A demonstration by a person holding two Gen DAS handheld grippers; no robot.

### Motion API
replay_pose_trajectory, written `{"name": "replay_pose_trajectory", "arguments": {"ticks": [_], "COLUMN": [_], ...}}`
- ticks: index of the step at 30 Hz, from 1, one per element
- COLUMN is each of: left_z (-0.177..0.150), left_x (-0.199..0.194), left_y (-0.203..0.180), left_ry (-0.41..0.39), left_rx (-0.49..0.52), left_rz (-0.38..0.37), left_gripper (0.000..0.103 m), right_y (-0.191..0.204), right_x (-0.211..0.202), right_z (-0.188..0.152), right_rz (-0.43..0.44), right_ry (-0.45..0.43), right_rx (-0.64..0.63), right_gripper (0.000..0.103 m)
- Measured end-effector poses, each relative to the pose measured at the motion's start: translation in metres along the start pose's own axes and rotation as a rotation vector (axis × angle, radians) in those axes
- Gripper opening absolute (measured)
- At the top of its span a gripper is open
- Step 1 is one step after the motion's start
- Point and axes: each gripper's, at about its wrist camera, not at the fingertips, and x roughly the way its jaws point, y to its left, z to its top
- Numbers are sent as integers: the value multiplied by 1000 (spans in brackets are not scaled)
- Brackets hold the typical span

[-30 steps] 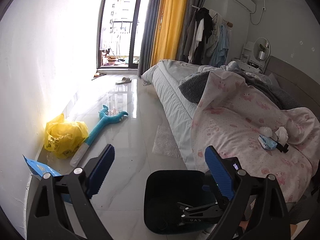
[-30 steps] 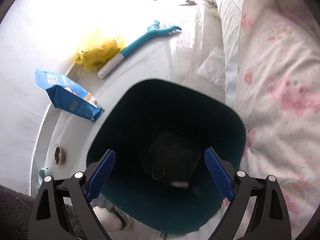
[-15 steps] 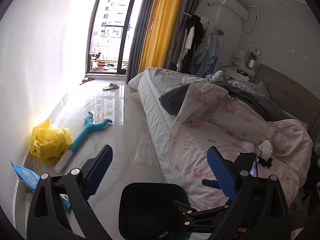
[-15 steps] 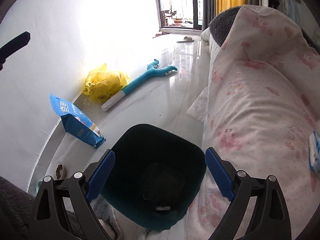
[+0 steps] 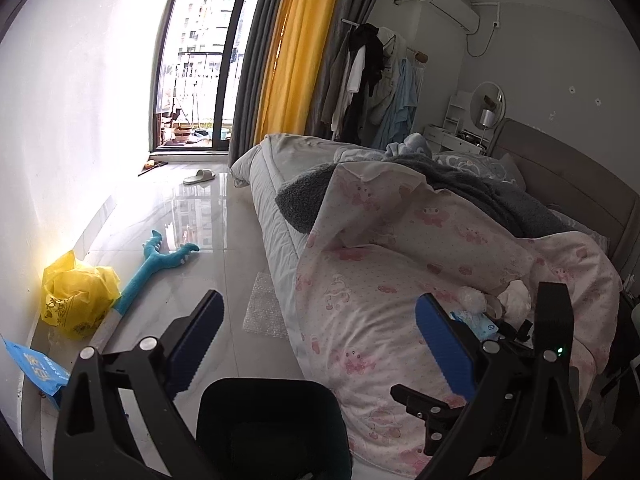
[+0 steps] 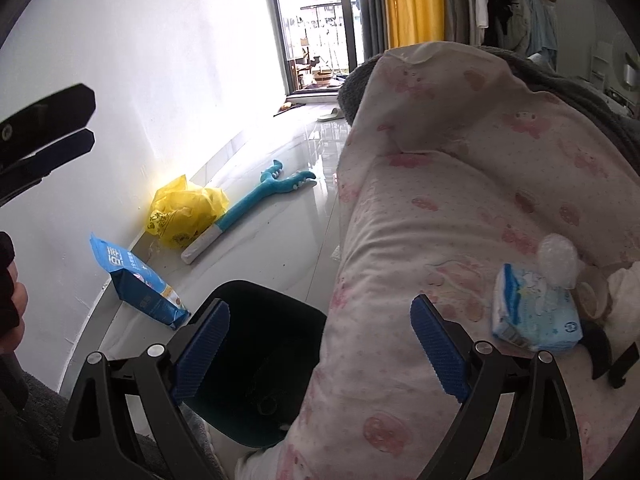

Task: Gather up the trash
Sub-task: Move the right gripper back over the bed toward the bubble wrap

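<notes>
A dark bin stands on the floor against the bed, with dark items at its bottom. On the pink quilt lie a blue tissue packet, a clear bubble-wrap ball and crumpled white paper. My right gripper is open and empty, hanging over the bin's rim and the quilt edge, left of the packet. My left gripper is open and empty above the bin. The packet shows just behind its right finger.
Along the white wall lie a yellow plastic bag, a blue pouch and a teal toy grabber. A bubble-wrap sheet lies on the floor beside the bed. A slipper sits near the balcony door.
The right gripper has risen from over the bin's mouth and swung right toward the quilt, bringing the packet into view. The left gripper has drifted toward the bed, jaws slightly wider.
</notes>
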Motion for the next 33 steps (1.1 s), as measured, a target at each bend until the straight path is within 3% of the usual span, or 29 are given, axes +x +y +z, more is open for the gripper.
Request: {"name": "replay_pose_trajectory", "arguments": {"ticks": [22,33], "left_z": [1,-9], "left_x": [61,96], "left_y": [-94,-124], "left_ry": [46,137], "left_rx": [125,145], "left_rz": [-140,-213], "left_gripper": [98,98], "right_y": [-99,-146], "right_x": [-67,-95], "right_z": [-23,-43], "right_rz": [-127,-168], "right_ry": [-72,-99], "right_rx": [40,60], "right_gripper": [93,95]}}
